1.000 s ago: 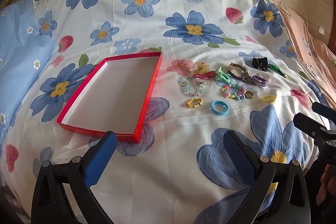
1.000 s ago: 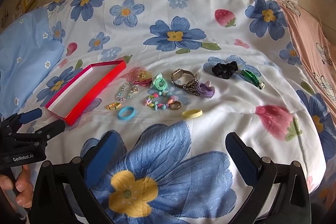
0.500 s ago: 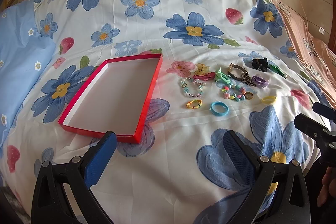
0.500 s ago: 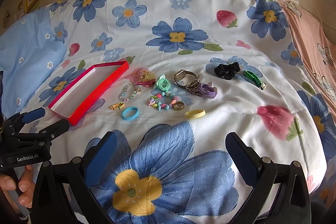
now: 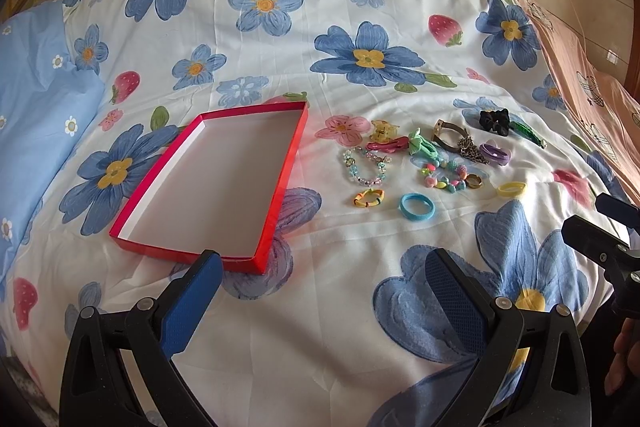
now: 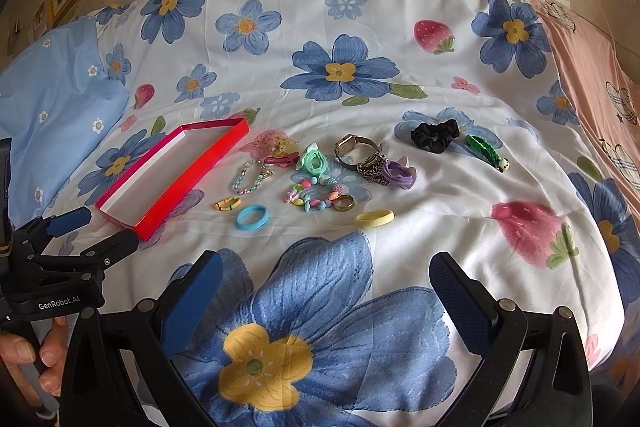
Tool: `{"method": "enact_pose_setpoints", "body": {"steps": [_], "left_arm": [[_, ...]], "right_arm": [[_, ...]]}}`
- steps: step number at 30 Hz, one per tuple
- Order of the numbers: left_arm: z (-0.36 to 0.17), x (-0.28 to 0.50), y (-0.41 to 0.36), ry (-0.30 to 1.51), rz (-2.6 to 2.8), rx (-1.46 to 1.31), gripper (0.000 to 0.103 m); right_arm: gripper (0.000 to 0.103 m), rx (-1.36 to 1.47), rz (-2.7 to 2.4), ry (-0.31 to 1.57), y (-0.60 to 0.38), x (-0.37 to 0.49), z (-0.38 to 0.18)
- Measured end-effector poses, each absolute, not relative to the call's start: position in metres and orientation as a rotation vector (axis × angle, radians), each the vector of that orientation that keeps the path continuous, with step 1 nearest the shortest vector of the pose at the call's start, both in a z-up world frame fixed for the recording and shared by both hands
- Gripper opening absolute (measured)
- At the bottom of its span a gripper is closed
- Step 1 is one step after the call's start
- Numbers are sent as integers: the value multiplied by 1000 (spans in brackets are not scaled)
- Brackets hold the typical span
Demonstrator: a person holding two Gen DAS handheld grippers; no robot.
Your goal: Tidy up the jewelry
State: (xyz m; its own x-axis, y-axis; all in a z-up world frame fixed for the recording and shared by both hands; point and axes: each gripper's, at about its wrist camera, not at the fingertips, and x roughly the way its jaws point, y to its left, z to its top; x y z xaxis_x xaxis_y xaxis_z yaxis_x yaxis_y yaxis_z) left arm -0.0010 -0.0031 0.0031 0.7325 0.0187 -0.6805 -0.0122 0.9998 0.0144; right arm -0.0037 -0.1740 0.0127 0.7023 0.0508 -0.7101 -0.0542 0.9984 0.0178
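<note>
Left wrist view: the left tool (image 5: 320, 291) hangs wide open over the bed (image 5: 360, 347), nothing in it. One red box lid (image 5: 276, 187), white inside, lies just ahead. To its right sits the jewelry pile: one blue ring band (image 5: 417, 207), one yellow band (image 5: 511, 189), one clear bead bracelet (image 5: 366, 167), one colourful bead bracelet (image 5: 444, 179), one watch (image 5: 448, 135), one black scrunchie (image 5: 495, 122).

Right wrist view: the right tool (image 6: 324, 291) is spread wide too, holding nothing, well short of the pile. Same pile here, plus one purple tie (image 6: 398, 174), one green clip (image 6: 486, 149), one mint tie (image 6: 314, 159). The red lid (image 6: 188, 179) is off left, beside the pile.
</note>
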Motion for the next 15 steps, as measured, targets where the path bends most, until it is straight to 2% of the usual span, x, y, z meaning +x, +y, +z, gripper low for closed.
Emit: {"method": "enact_pose_setpoints", "body": {"steps": [15], "left_arm": [[3, -1, -4, 749, 17, 9, 102]], "right_arm": [[103, 0, 62, 788, -174, -4, 14]]}}
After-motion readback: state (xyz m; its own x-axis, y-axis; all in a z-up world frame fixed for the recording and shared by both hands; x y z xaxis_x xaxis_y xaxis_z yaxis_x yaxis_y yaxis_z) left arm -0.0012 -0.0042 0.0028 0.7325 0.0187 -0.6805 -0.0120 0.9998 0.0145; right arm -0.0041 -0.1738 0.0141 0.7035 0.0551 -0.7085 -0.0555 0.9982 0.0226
